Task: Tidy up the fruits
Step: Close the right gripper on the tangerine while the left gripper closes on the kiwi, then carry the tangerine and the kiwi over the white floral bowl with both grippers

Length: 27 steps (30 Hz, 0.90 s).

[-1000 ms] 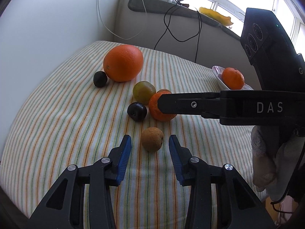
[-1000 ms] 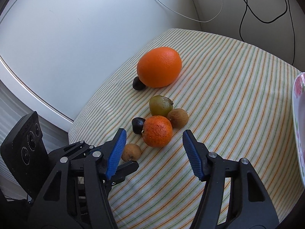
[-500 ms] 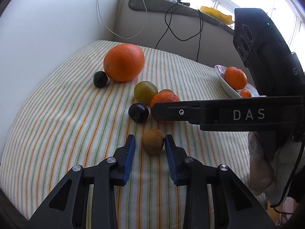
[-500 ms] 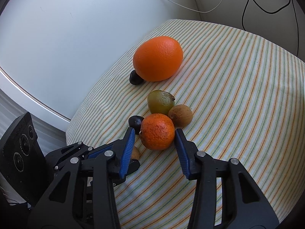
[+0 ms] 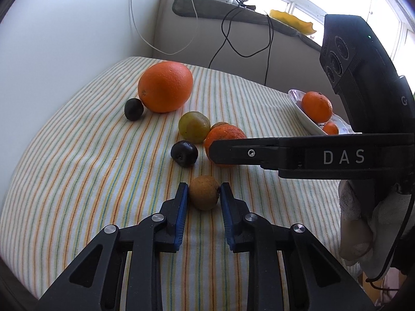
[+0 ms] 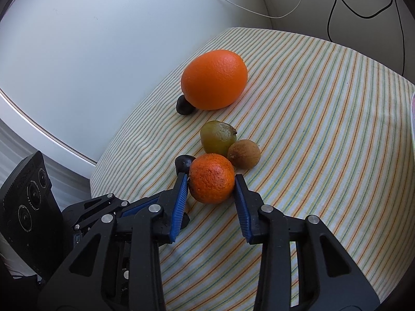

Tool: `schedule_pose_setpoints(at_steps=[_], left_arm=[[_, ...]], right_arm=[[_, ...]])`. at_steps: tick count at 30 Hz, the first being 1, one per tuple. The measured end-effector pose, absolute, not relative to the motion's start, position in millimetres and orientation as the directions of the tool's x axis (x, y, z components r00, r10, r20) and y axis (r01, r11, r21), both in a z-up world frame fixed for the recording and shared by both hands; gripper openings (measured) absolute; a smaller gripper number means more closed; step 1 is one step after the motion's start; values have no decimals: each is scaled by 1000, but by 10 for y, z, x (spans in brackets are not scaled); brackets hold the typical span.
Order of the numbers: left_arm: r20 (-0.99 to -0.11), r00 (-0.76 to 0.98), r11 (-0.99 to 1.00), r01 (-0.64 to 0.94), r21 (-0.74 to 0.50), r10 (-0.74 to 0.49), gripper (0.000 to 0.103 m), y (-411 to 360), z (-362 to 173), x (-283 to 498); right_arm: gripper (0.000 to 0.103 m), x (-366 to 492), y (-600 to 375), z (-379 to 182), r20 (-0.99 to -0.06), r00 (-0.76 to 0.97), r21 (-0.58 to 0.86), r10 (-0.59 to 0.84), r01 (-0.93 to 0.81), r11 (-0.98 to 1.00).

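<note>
A small brown fruit [image 5: 203, 192] lies on the striped cloth [image 5: 77, 181], and my left gripper [image 5: 203, 186] is shut on it, both blue pads against its sides. My right gripper [image 6: 211, 177] is closing on a mandarin [image 6: 211, 181]; both pads touch its flanks. In the left wrist view one right finger [image 5: 246, 153] crosses in front of that mandarin [image 5: 225, 134]. Around it lie a dark plum [image 5: 184, 153], a green fruit [image 5: 194, 127] and a second brown fruit [image 6: 243, 153]. Farther back are a large orange [image 5: 165, 86] and a small dark fruit [image 5: 133, 108].
A white plate [image 5: 306, 124] at the right edge of the cloth holds two mandarins [image 5: 316, 106]. Black and white cables [image 5: 233, 46] hang down the wall behind. A white wall borders the cloth on the left. A gloved hand [image 5: 355, 228] holds the right gripper.
Both grippers have narrowed from wide open: the left pads came in onto the small brown fruit, the right pads onto the mandarin. Neither fruit has left the cloth.
</note>
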<state>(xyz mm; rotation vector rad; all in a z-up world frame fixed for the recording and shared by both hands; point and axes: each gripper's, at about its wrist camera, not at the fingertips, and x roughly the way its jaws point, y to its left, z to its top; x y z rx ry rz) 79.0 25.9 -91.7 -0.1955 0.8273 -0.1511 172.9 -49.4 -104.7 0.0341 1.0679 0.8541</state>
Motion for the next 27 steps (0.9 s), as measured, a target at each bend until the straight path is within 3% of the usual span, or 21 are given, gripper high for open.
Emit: schedule_pose_setpoints(at_steps=[27], left_arm=[[-672,695,964,132,-230,-256,23,-106,-672,909]], right_arm=[[37,1667,-1233,-679,-699,324,410,637,-549,729]])
